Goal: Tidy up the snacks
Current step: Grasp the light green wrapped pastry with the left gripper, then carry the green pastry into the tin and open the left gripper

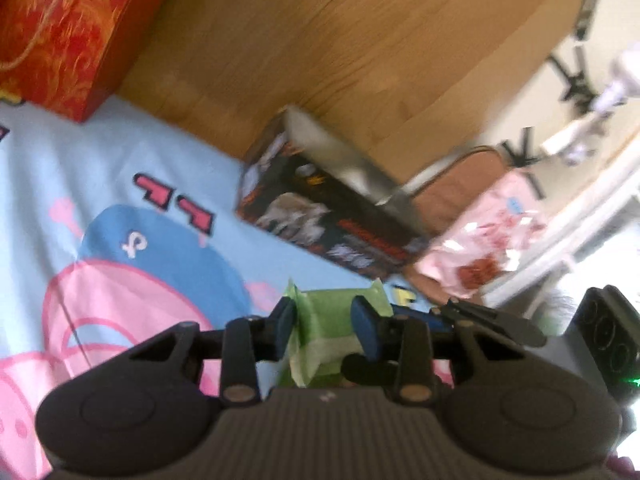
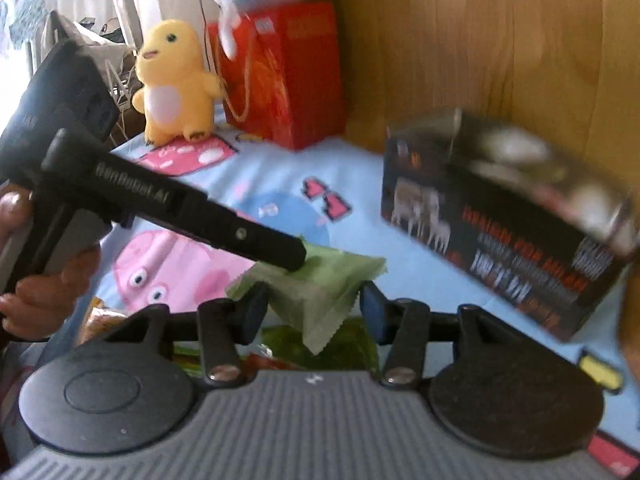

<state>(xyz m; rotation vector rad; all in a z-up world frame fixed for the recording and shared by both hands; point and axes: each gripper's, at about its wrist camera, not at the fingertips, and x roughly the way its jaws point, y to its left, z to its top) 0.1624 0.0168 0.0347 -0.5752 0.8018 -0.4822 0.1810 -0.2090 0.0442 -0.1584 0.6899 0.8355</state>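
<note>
A small green snack packet point(image 1: 326, 322) sits between my left gripper's point(image 1: 325, 320) blue pads, which close on it above the cartoon bedsheet point(image 1: 120, 160). In the right wrist view the same packet point(image 2: 320, 284) hangs from the left gripper's black finger point(image 2: 260, 240), just ahead of my right gripper point(image 2: 314, 306), whose jaws are apart and empty. An open black snack box point(image 1: 320, 208) lies on the sheet by the wooden headboard; it also shows in the right wrist view point(image 2: 500, 216). More snack packets point(image 2: 320, 346) lie under my right gripper.
A red gift bag point(image 2: 284, 72) and a yellow plush toy point(image 2: 172, 76) stand at the far end of the bed. The wooden headboard point(image 1: 340, 40) runs behind the box. A pink snack bag point(image 1: 492, 236) lies beyond the box.
</note>
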